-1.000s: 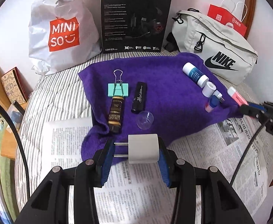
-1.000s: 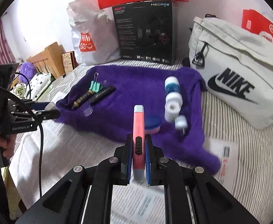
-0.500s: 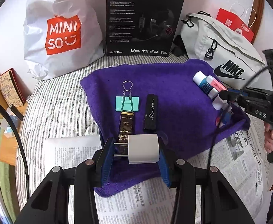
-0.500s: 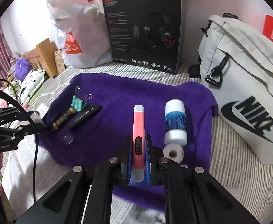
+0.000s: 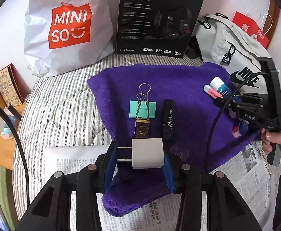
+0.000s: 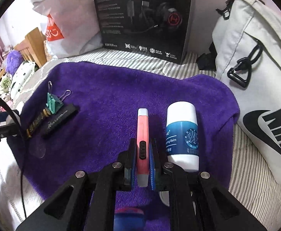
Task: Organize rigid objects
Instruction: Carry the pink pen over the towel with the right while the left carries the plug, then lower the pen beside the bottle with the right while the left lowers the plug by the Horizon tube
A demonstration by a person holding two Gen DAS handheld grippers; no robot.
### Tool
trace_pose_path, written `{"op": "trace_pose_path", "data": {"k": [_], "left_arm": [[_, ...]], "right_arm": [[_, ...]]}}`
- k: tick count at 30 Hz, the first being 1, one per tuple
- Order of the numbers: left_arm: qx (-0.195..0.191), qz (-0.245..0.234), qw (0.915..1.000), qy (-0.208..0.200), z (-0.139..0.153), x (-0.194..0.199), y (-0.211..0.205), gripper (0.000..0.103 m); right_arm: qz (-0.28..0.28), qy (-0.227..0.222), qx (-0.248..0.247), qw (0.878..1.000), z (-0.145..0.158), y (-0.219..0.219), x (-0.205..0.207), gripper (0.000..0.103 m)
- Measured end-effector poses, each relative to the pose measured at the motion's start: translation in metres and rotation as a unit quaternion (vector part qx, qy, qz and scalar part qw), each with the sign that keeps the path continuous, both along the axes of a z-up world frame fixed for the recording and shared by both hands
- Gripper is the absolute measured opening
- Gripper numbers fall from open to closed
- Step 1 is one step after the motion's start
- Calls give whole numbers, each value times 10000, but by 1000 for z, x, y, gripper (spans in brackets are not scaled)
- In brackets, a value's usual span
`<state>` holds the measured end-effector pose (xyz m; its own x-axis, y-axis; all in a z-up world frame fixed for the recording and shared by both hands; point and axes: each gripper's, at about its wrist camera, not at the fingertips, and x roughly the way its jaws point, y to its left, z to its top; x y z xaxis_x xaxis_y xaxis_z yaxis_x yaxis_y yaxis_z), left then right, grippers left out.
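A white plug adapter [image 5: 147, 153] is pinched between the blue pads of the left gripper [image 5: 139, 158], low in the middle of the left wrist view, its two prongs pointing toward the left pad. It is held over the near edge of the purple towel [image 5: 188, 88], just in front of the dark gold-labelled tube [image 5: 142, 130], the black Horizon case [image 5: 168, 119] and the teal binder clip [image 5: 142, 108].

The right gripper [image 6: 142, 158] is pressed tight on a pink pen-shaped tool [image 6: 142, 134], held lengthwise at the centre of the right wrist view, just beside the blue-and-white balm tube [image 6: 182, 134] lying on the towel.

Several risks can be judged from here. The adapter appears to be gripped through its prongs on one side, so it could pivot or slip if it is swung or lowered quickly. If it is set down where it hangs, the dark tube or the clear cap [image 6: 37, 150] could be knocked out of line. The pink tool, if released too close, could roll against the balm tube, and the round tube itself could be nudged and rolled across the soft towel. The trailing cable [image 5: 223, 104] could also be dragged over the small items at the right edge.
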<state>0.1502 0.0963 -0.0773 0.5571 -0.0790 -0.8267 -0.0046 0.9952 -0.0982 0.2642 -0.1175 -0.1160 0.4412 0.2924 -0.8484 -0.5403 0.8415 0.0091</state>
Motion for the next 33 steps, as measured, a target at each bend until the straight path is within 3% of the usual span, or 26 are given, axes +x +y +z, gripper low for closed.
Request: {"op": "trace_pose_path", "data": {"k": [13,16,18,33], "left_arm": [[50,-97,9999,81,-2,8,-3,42],[83,-105,9998,122,-3,9,-5,42],[92,-107,9998,142,-4,10,-6,42],[53,-392,9991,121,4,24,-39,42]], "right_arm": [[55,-65,-180,9998,-7,3,6,13],[59,-66,-180,9998,-7,2,6,22],[43,-52,-170,9998,-5,0,6,34],[-133,-329,116,9993,28,-36,-27,43]]}}
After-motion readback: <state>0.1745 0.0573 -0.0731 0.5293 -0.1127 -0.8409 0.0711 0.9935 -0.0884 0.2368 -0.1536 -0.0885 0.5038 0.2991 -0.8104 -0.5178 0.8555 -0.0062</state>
